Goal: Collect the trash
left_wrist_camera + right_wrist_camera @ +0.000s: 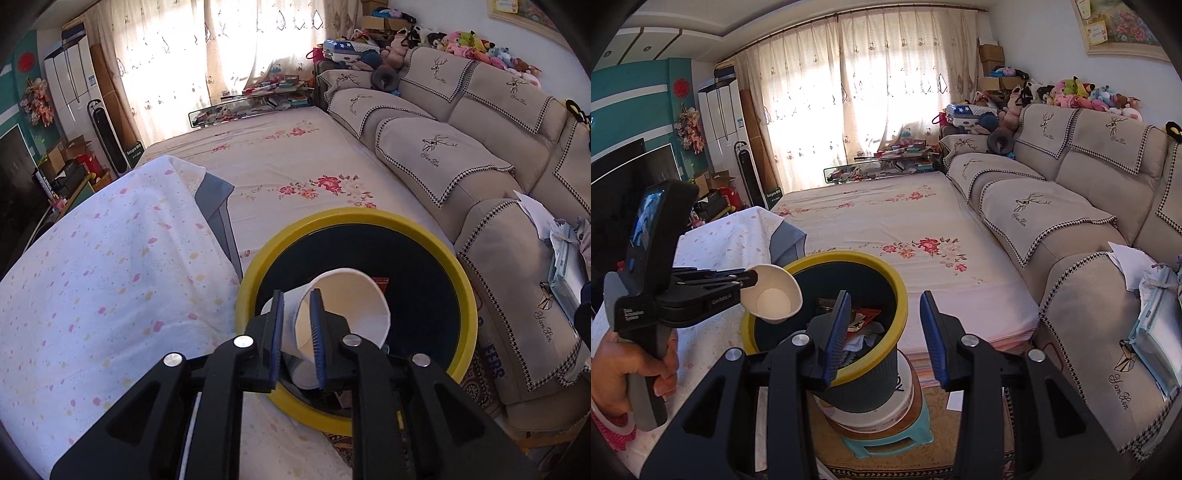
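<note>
Paper cup point(343, 310) held over yellow-rimmed bin point(469, 295), its wall pinched between left gripper point(298, 332) pads — one pad inside, right gripper point(884, 332) parted, nothing held.

We see the mouth of the yellow-rimmed dark round bin point(827, 321) partly blocked: a white paper cup point(774, 295) hangs over its left rim, and wrappers fill the bottom. The right half stays open from above. The grey sofa point(1082, 236) closes the right side, the speckled white folded quilt point(103, 266) the left. The floral-sheeted bed point(886, 218) beyond lies bare to its far edge.
</note>
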### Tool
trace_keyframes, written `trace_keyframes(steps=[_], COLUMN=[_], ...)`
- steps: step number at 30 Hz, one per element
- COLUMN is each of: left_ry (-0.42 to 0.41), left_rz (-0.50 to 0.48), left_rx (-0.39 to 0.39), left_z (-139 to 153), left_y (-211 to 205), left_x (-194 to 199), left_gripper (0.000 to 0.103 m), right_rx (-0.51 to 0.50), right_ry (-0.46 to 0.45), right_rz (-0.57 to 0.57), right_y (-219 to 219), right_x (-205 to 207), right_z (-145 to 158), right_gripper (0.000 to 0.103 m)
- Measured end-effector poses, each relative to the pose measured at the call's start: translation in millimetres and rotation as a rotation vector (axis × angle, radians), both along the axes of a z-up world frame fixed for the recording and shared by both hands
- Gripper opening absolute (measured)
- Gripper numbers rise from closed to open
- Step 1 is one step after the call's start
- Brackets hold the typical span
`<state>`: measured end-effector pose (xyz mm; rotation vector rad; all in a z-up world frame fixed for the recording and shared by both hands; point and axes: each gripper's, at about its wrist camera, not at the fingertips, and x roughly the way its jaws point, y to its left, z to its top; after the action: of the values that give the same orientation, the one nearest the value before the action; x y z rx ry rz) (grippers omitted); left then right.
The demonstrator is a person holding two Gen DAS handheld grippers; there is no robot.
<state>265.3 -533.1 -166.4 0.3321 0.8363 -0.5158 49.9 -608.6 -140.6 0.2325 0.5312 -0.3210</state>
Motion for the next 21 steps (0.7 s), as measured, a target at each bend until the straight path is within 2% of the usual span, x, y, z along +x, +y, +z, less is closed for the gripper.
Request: trace_keyframes(steps=[2,4,7,9,11,14,17,19,21], left_ry=[0.020,0.018,-0.007,-0.025,-0.064,-0.149,-0.193,-0.201,-0.214], left_rz=[0.005,0.007,0.000,0.003,0.016,0.061,0.154,0.225,0.287], left_rx=[-0.028,-0.056,-0.108,-0.147,-0.173,-0.174,-0.171,-0.182,-0.190], left_z=[0.4,6.8,26.9,43.7,61.9,84.6,100.9,107.0,111.0], left_y=[1.9,13.0,41.4,70.0,105.3,165.5,233.5,278.6,321.9], left_x=[6.8,6.3,-6.7,-22.1,-41.3,-73.0,-104.4,-119.0,-134.3], left_gripper=[0.052,0.064,0.068,0.076,0.090,0.098,0.098,0.098,0.098], right_rx=[-0.002,-0.005,-0.016,-0.015,-0.015,-0.026,-0.030,-0.026,-0.037], right_ry=[-0.004,-0.008,-0.007,-0.001,0.003,0.013,0.020,0.010,0.001], right_rz=[0.004,0.009,0.013,0.027,0.045,0.085,0.120,0.143,0.166], right_y=[3.6,7.2,15.8,22.5,30.6,50.2,73.8,88.6,103.8], right_x=[-1.2,-3.3,-3.6,-3.4,-3.1,-3.7,-6.8,-11.0,-15.1], right_z=[1.8,3.6,6.0,6.4,6.9,6.4,9.3,15.4,23.0], right_gripper=[0.038,0.038,0.038,0.038,0.040,0.049,0.056,0.070,0.078])
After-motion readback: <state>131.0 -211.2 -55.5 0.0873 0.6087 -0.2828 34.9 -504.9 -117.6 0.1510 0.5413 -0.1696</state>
